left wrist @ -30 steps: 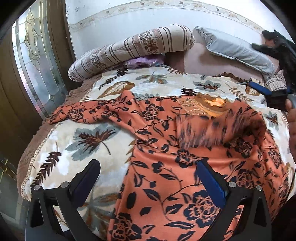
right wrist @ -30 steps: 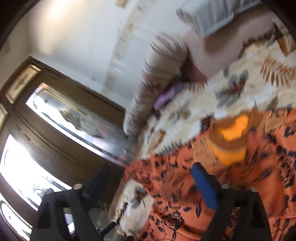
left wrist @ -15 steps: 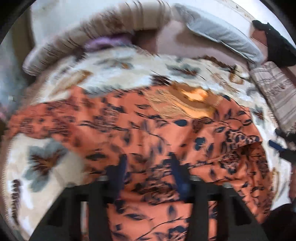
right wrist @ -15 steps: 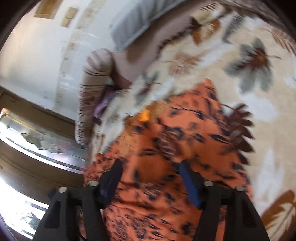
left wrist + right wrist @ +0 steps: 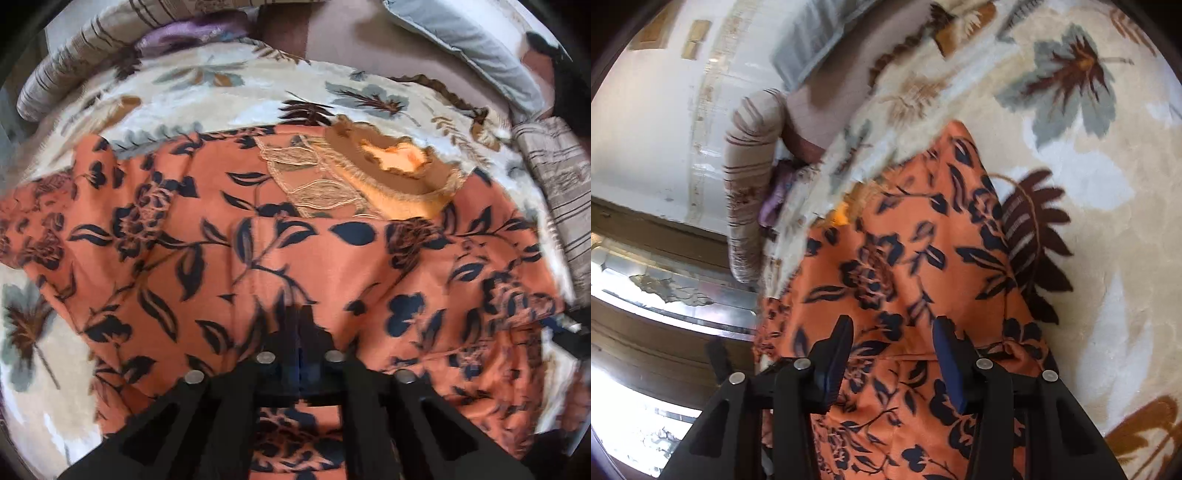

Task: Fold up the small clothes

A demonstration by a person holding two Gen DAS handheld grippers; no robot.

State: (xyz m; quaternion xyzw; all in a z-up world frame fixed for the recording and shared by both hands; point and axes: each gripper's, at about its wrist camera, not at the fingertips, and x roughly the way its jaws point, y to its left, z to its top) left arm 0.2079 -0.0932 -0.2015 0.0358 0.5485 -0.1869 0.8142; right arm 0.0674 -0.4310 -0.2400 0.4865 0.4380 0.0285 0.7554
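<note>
Orange fabric with dark navy flowers, the garment lies spread over a cream leaf-patterned blanket on the bed, its lace-trimmed neckline toward the pillows. The left gripper has its fingers drawn together, pinching a fold of the garment near its lower middle. The right gripper hangs over the cloth's right side with its blue-padded fingers apart, gripping nothing. A striped bolster lies beyond.

Fingertips of left gripper lost in dark blur — can't tell if orange dress is pinched. Dress cut off at bottom edge. Striped pillow cut off up top.
</note>
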